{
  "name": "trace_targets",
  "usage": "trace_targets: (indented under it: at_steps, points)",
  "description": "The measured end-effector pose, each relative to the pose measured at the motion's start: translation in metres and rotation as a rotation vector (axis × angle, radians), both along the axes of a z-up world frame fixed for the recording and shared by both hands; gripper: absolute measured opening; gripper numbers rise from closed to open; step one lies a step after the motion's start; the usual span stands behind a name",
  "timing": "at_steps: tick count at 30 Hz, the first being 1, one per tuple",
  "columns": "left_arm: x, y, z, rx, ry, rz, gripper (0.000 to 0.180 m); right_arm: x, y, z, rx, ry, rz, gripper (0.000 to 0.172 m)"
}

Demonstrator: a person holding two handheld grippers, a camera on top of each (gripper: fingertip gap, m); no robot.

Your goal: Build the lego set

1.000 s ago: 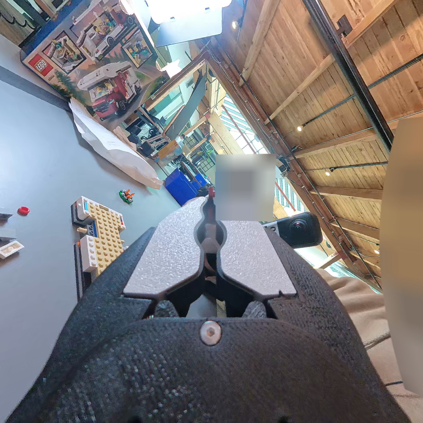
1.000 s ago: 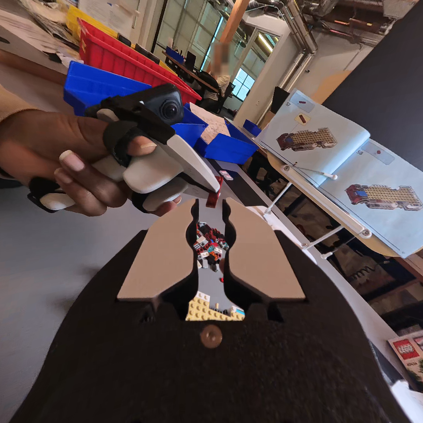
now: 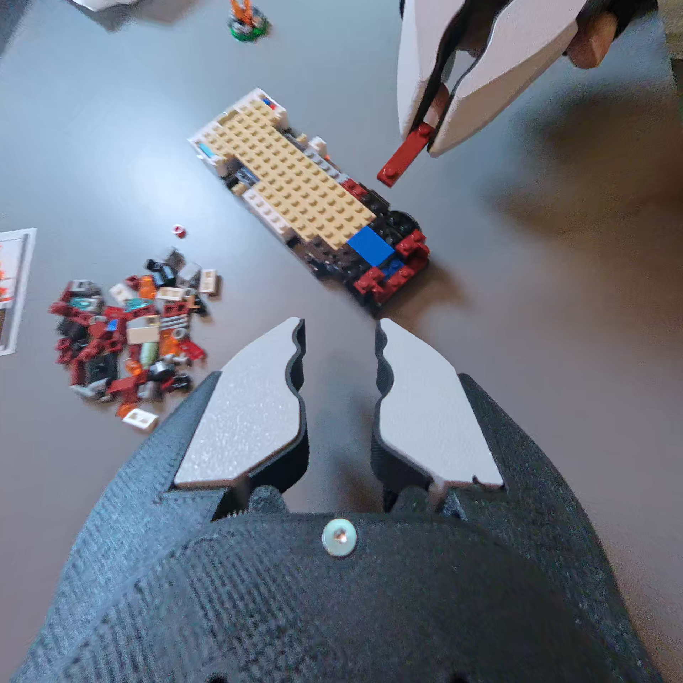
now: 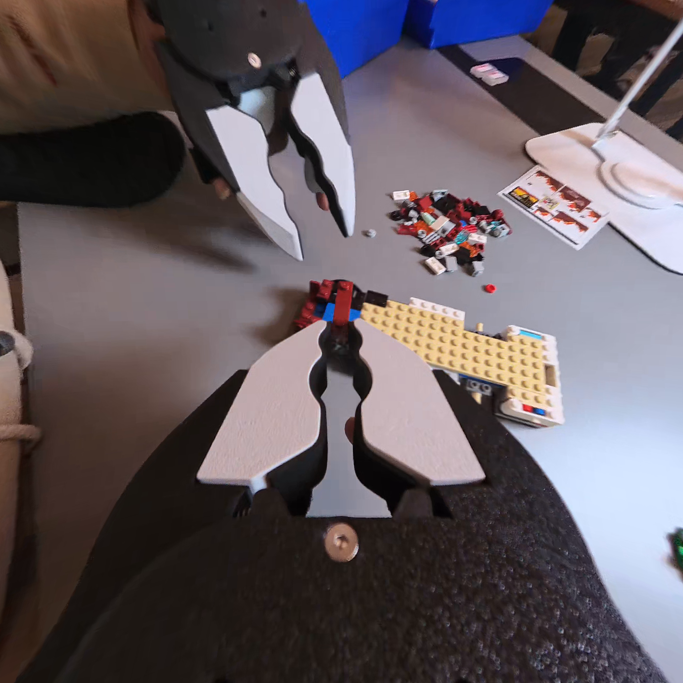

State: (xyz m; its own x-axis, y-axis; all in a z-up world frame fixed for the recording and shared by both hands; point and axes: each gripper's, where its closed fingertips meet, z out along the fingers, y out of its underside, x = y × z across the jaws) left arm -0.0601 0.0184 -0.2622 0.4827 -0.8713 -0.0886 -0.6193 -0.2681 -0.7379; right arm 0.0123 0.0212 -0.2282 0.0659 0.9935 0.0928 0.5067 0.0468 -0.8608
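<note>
Both claws point down at the grey tabletop (image 3: 554,332), tilted forward over it. In the right wrist view the left claw (image 4: 321,244) drops in from the upper left of the frame, its black body partly cut off by the top edge, with a tan sleeve (image 4: 74,55) behind it and fingertips peeking out past the white fingers. In the left wrist view the right claw (image 3: 430,144) comes in from the upper right corner, mostly cropped, with a bit of a hand (image 3: 591,40) at the edge. The left claw stands wide with nothing in it, only bare tabletop between the two fingers, hovering near the dark red front end of the brick truck (image 3: 314,199) without touching it. The right claw is nearly closed, pinching one end of a dark red plate (image 3: 404,155); the rest of the plate sticks out past the tips, in the air just beside the truck's far side in the left view and, in the right view, lined up over its blue and red nose at frame centre. Whether the plate touches the truck I can't tell. The truck lies on the tabletop with its tan studded deck up. A loose brick pile (image 3: 129,325) sits at mid left, quite blurry, so single pieces are hard to pick out. A small red stud (image 3: 179,230) lies between the pile and the truck. A sticker sheet (image 4: 554,207) and a white stand base (image 4: 591,155) are at the right edge of the right view, and blue bins (image 4: 369,29) are cut off at the top.
</note>
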Motion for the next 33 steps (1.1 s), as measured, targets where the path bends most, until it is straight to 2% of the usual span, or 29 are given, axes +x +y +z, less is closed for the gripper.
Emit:
trace_targets:
  at_steps: [2,5,9,15,24,33]
  points:
    - [0.01,-0.008,-0.013,-0.043,0.027,-0.049,0.042,-0.003,-0.01,-0.005,-0.01,-0.013,0.017,0.008]
    - [0.021,-0.005,-0.021,0.007,0.066,-0.064,0.036,-0.009,-0.018,-0.011,-0.01,-0.047,0.03,0.008]
    - [0.032,-0.003,-0.022,0.06,0.083,-0.06,0.022,-0.013,-0.019,-0.016,-0.01,-0.119,0.038,0.008]
    - [0.042,-0.006,-0.021,0.057,0.037,-0.057,0.02,-0.004,-0.02,-0.025,-0.048,-0.241,0.028,0.008]
    - [0.047,-0.007,-0.021,0.04,-0.004,-0.055,0.033,-0.002,-0.022,-0.033,-0.044,-0.339,0.004,0.008]
    - [0.047,-0.005,-0.017,0.053,-0.032,-0.041,0.031,-0.009,-0.02,-0.037,-0.023,-0.38,-0.004,0.008]
